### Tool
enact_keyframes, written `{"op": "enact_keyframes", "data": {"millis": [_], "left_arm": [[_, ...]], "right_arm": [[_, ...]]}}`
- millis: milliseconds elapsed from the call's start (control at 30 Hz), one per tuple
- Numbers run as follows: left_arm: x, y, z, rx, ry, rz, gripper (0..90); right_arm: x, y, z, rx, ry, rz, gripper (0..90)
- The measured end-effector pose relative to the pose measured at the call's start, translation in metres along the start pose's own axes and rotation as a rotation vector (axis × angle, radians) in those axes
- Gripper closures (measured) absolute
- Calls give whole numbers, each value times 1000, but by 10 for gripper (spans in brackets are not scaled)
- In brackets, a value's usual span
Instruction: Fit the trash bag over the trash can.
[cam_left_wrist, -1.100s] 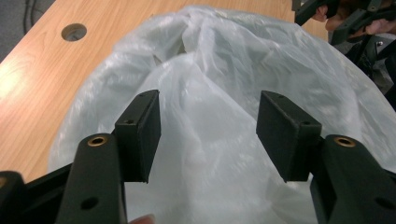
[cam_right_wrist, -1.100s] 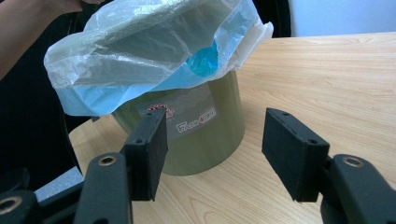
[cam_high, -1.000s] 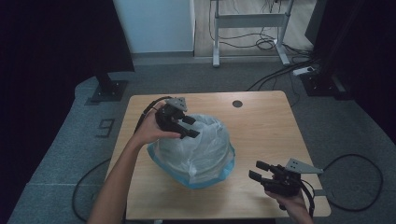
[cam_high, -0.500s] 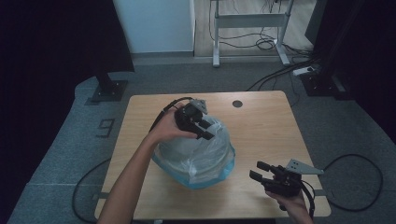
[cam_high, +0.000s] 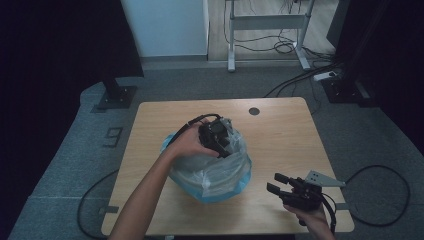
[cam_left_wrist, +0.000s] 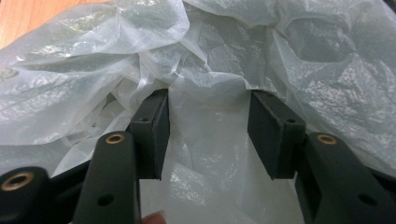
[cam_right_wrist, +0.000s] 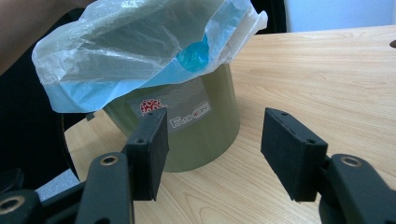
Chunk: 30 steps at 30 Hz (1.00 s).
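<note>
An olive-green bin (cam_right_wrist: 201, 130) stands on the wooden table (cam_high: 285, 130), lined with a blue bag (cam_right_wrist: 194, 56) under a clear plastic bag (cam_high: 215, 172) that drapes over its rim. My left gripper (cam_high: 220, 142) hangs over the bin's far side, pointing down into the clear bag (cam_left_wrist: 93, 56). Its jaws have just been opening; in the left gripper view (cam_left_wrist: 208, 100) crumpled film lies between them, and the pads do not press on it. My right gripper (cam_high: 276, 182) rests near the table's front right, open, its jaws (cam_right_wrist: 217, 119) facing the bin with nothing between them.
A round cable hole (cam_high: 254, 111) sits near the table's far edge. A dark stand base (cam_high: 117, 95) is on the floor at the left, and a metal desk frame (cam_high: 267, 22) with cables behind.
My left gripper has moved right and down across the bin's top, from its left rim to the far middle of the bag. The right gripper has stayed put.
</note>
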<state>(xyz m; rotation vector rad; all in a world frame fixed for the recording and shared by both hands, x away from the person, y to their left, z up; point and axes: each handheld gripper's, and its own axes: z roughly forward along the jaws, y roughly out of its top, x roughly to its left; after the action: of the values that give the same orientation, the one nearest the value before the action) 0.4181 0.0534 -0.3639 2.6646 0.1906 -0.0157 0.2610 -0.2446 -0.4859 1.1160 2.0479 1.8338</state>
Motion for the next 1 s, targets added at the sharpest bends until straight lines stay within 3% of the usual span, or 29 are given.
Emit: {"op": "enact_keyframes", "data": {"millis": [233,367,533,733,1000], "left_arm": [[2,-16,-29,-76,15,-21,457],[7,-31,-43,-87,48,-58,457],[14,-49,-45,-52,77,-101,456],[23,-66,-37,2,91,-145,455],[15,-63,-41,-32,111,-122,428]], "right_arm": [[0,0,-1,-2,-1,-1,407],[0,-1,0,-1,-3,0,407],[1,-1,3,5,1,-3,407],[0,-3,5,11,1,1,407],[0,-2,4,10,0,1,407]]}}
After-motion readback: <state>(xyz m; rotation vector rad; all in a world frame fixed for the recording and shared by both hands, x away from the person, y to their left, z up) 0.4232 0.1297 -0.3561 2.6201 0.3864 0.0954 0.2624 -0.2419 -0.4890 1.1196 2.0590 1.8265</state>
